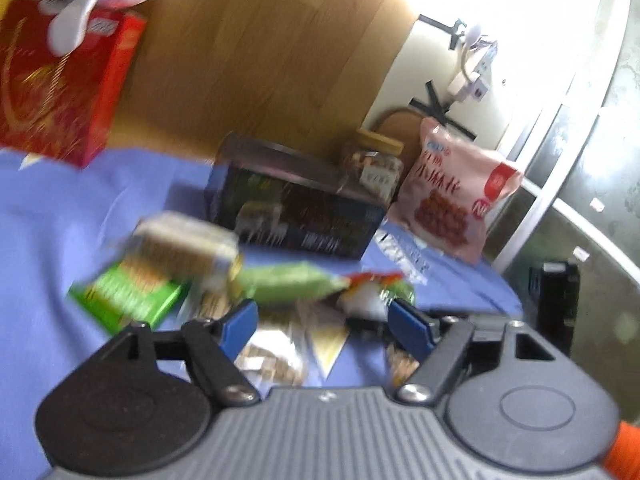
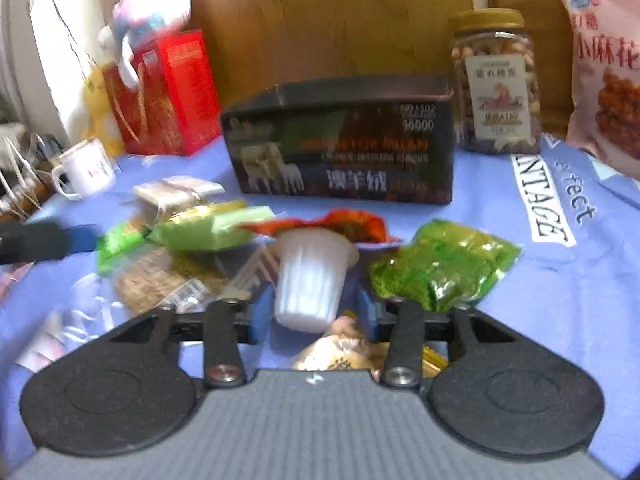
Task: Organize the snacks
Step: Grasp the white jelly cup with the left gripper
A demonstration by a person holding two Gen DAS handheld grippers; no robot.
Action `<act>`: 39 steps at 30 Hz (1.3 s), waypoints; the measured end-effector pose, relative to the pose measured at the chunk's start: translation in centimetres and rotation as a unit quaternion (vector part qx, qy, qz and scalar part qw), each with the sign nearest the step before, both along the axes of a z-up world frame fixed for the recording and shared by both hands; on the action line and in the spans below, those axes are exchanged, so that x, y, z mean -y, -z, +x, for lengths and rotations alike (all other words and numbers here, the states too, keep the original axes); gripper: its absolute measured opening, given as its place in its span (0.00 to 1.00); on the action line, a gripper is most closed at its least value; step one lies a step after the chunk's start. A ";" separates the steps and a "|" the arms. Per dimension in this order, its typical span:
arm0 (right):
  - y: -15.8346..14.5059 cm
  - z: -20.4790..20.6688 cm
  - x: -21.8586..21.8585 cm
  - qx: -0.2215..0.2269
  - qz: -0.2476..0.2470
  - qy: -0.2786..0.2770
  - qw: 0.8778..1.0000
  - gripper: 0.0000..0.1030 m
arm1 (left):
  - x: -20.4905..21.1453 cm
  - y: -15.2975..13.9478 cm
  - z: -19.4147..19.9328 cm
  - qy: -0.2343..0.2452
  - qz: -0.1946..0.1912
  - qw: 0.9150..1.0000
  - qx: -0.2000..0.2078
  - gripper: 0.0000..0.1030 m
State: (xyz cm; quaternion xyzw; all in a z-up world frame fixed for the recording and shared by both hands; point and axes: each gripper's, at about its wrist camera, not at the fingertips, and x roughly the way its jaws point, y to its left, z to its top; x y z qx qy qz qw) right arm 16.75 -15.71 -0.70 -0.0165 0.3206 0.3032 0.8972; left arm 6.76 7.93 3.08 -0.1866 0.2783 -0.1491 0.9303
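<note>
Now, right gripper (image 2: 314, 314) with blue pads either side of a white ribbed cup (image 2: 310, 280), jaws narrowed round its base; contact looks made on the left pad, hard to confirm on the right through the blur. Cup tilted, red foil lid end away from the fingers, resting on the snack heap. Probably gripped low to lift it clear of the heap. Just right of the fingers, a green packet (image 2: 442, 270); beyond, the dark box (image 2: 344, 140), likely the destination. Left gripper (image 1: 322, 326) well apart and empty, hovering over loose wrappers, green bar packet (image 1: 128, 294) off to its left on the blue cloth (image 1: 48, 216).
</note>
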 end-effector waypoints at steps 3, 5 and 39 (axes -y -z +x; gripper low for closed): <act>-1.0 -1.5 -0.1 -0.001 0.021 -0.028 0.999 0.35 | -0.6 0.7 -2.3 -0.003 -0.007 1.000 -0.009 0.73; -1.5 -3.8 0.1 0.019 0.021 -0.061 0.998 0.36 | -0.9 1.4 -3.6 -0.004 -0.015 1.000 -0.017 0.74; 1.1 -12.8 1.6 0.035 0.029 -0.102 0.994 0.49 | 2.5 2.6 -3.3 0.075 -0.025 0.996 -0.035 0.69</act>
